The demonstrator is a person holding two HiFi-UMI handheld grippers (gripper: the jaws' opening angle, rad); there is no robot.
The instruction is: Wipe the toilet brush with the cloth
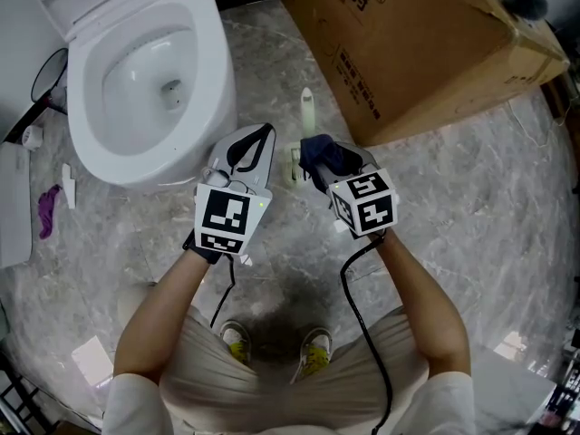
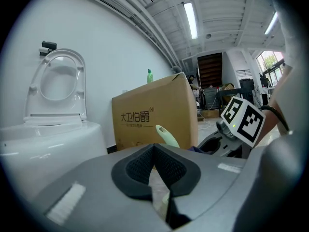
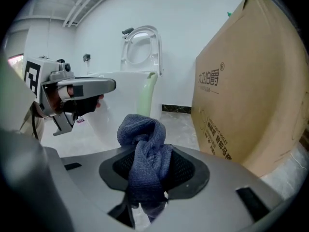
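cloth sitting clamped in right tool; left tool sitting closed, empty. toilet brush standing just ahead, between both tools. approach step; next likely needing left tool opening for handle.

I'm in a hall staged as a bathroom: toilet upper left, cardboard box upper right, strip lights overhead.

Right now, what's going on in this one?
A person stands facing a toilet with a gripper in each hand. The right gripper has its jaws shut on a blue cloth. The left gripper is shut and empty. The brush stands on the floor just ahead of both. No wiping contact shows yet.
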